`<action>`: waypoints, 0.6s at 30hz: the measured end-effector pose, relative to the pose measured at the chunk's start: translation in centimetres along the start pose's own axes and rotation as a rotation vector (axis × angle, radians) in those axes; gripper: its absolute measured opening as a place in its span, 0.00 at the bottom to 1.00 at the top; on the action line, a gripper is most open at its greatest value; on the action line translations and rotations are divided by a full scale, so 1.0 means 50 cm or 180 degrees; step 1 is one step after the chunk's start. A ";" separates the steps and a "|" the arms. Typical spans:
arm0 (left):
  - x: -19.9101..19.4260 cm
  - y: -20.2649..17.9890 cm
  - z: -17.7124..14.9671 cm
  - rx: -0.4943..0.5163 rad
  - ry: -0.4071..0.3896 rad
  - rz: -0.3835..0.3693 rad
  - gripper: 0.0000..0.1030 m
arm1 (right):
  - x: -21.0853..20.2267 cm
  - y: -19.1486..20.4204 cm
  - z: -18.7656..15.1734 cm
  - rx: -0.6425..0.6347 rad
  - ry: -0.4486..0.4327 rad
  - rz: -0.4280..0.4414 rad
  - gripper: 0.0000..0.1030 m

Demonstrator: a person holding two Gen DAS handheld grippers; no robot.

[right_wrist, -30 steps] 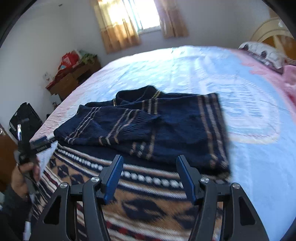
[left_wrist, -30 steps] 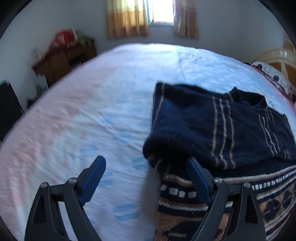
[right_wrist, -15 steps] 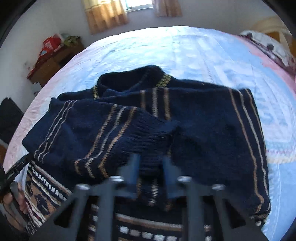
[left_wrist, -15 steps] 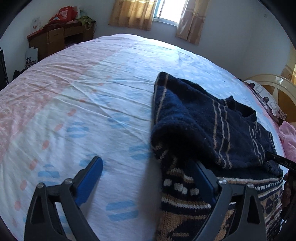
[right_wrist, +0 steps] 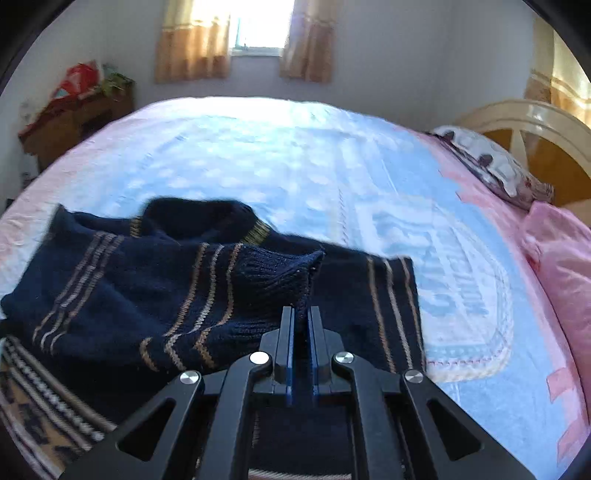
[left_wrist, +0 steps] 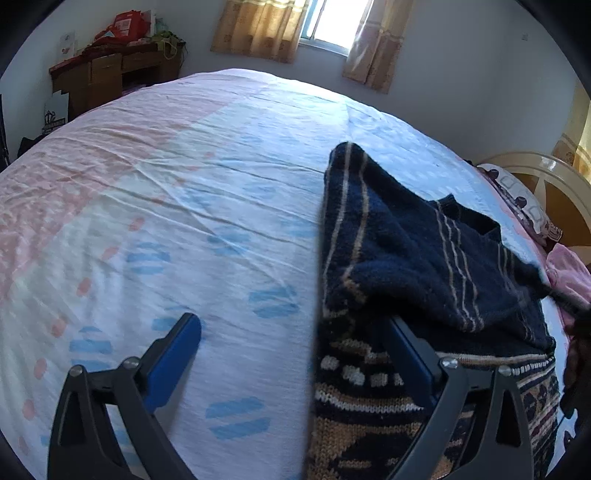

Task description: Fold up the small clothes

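A: Two grippers are at the sweater [right_wrist: 122,295], but only one has it. The right gripper [right_wrist: 301,321] is closed tight on the ribbed cuff of a sleeve [right_wrist: 280,273]; the dark knit stands up between the two fingers.

B: And the left gripper [left_wrist: 291,350]?

A: It is spread wide and grips nothing. One blue finger [left_wrist: 173,354] is over the bare bedsheet [left_wrist: 184,206]; the other finger [left_wrist: 406,358] goes partly under a folded edge of the sweater, at its left side.

B: Where does the sweater lie?

A: On the bed, near the person, with its patterned hem toward them and its neck opening [right_wrist: 199,218] toward the window [right_wrist: 262,26]. So the long axis of the body runs away from the grippers. Both sleeves seem already laid across the chest.

B: Then which relation decides the next move?

A: I think this one: the held sleeve lies crosswise, from the sweater's left side toward the right gripper, which is over the middle of the garment. The right gripper is the nearer one to the cuff, so I judge that it should place the cuff flat. The left one is nearer to the left edge and could hold it there.

B: Any risk?

A: The thick knit may slide when the cuff is released.
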State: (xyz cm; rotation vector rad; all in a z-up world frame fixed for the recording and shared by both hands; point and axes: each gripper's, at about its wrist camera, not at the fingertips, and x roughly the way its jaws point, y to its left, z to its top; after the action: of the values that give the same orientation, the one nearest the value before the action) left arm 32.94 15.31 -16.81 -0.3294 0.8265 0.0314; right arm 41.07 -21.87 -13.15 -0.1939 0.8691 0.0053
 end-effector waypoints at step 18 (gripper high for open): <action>0.035 -0.111 0.082 0.0738 -0.0025 0.0623 1.00 | -0.013 0.093 -0.003 -0.0340 -0.0233 0.0477 0.41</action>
State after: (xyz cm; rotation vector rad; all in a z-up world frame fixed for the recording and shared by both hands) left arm 37.94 11.10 -13.97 -0.0292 0.8429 0.1185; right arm 40.18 -17.29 -13.52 -0.2270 0.8094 0.1979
